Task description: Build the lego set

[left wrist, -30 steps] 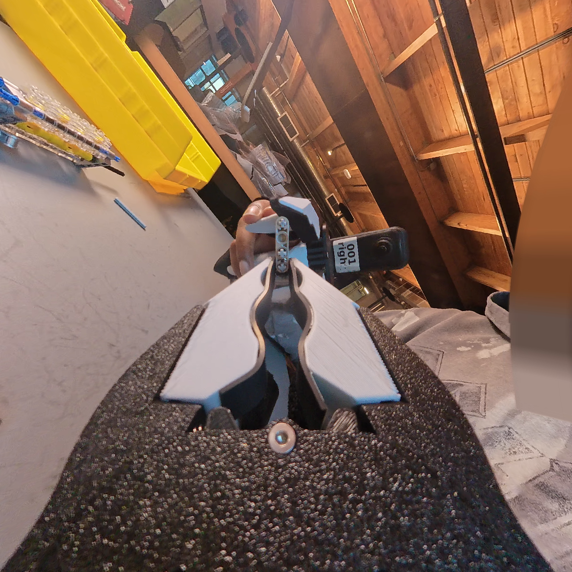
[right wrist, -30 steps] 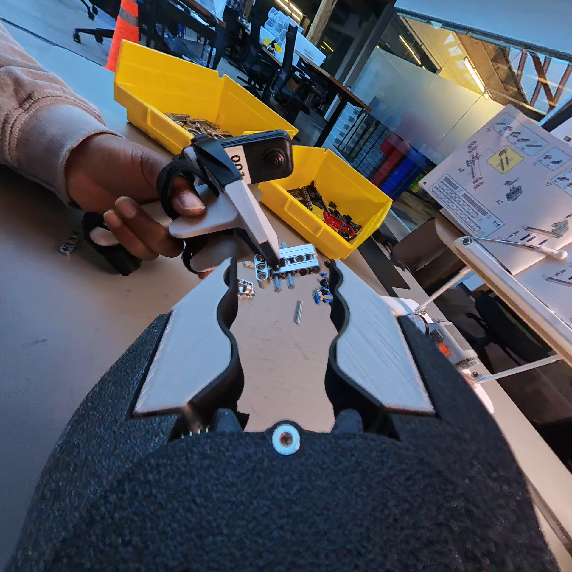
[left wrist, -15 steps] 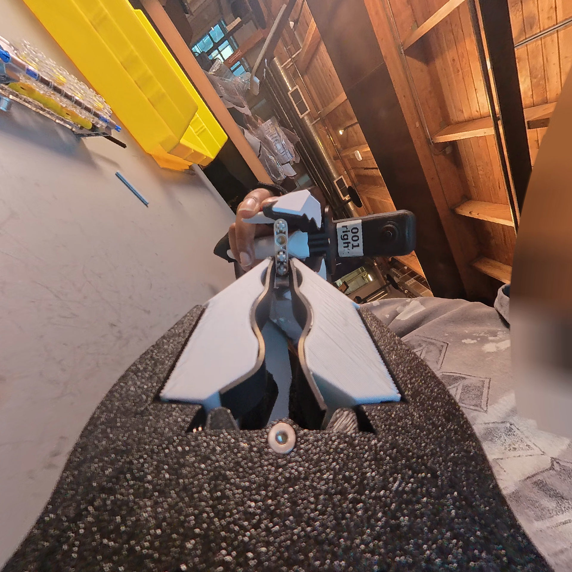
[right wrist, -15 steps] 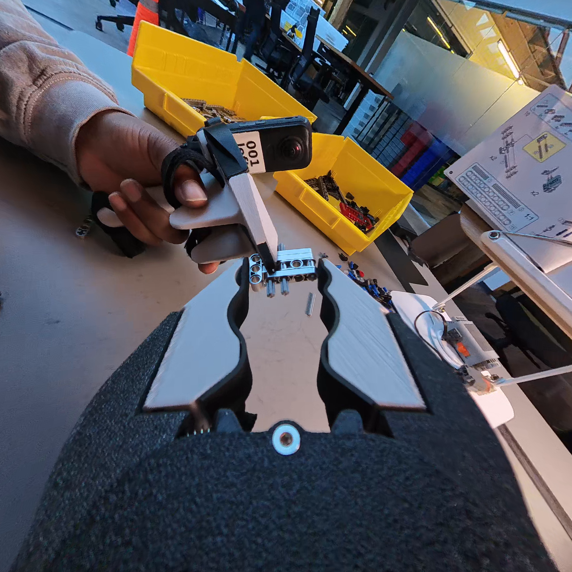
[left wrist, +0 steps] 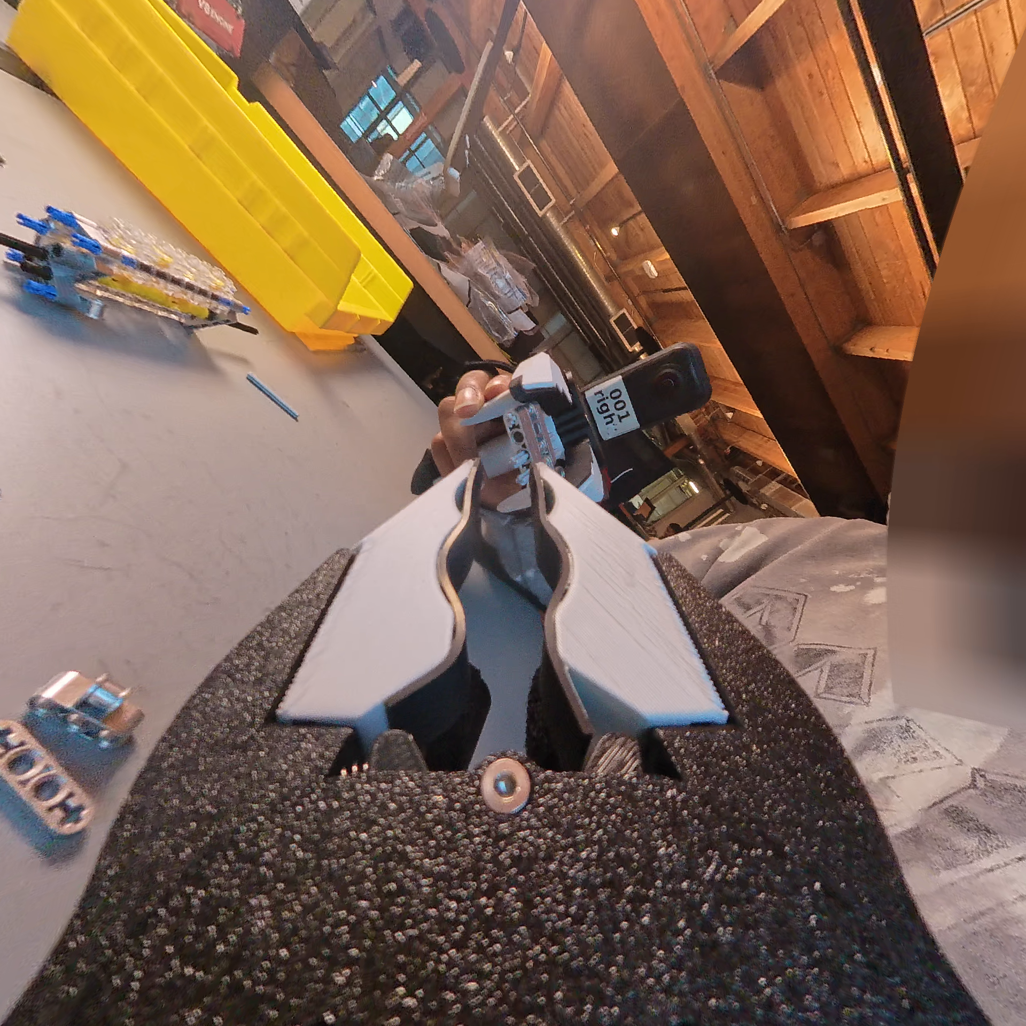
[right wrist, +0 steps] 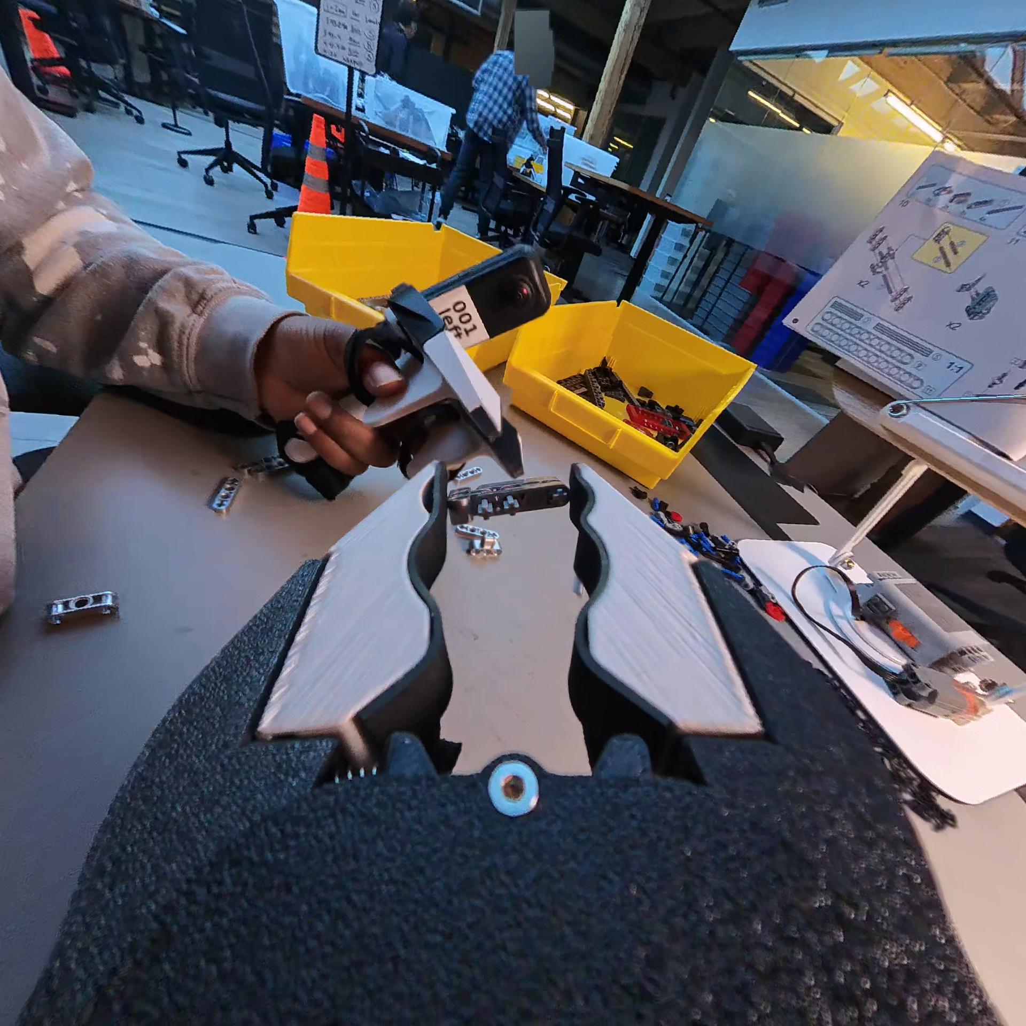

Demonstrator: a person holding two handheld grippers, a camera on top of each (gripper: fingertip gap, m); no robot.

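A grey beam assembly [right wrist: 508, 497] with several holes spans the gap between the fingertips of my right gripper [right wrist: 506, 486], which is shut on its two ends just above the table. My left gripper [left wrist: 506, 474] is open by a narrow gap and empty. Its tips sit just short of the assembly [left wrist: 524, 438], which shows in the left wrist view between the right gripper's fingers [left wrist: 488, 408]. In the right wrist view the left gripper [right wrist: 513, 461], held by a hand, points down with its tip just above the assembly.
Two yellow bins [right wrist: 627, 344] [right wrist: 361, 250] stand behind, one with dark parts. Loose grey beams [right wrist: 83, 605] [right wrist: 478, 538], blue pins [right wrist: 694, 536], a white plate with a motor [right wrist: 944, 749] and an instruction sheet [right wrist: 933, 288] surround them. A small model [left wrist: 111, 272] and an axle [left wrist: 272, 397] lie left. Less than 4 cm separates the two grippers' tips.
My left gripper has opened and let go of the assembly. My right gripper's fingers have closed in on its ends. Both views have shifted.
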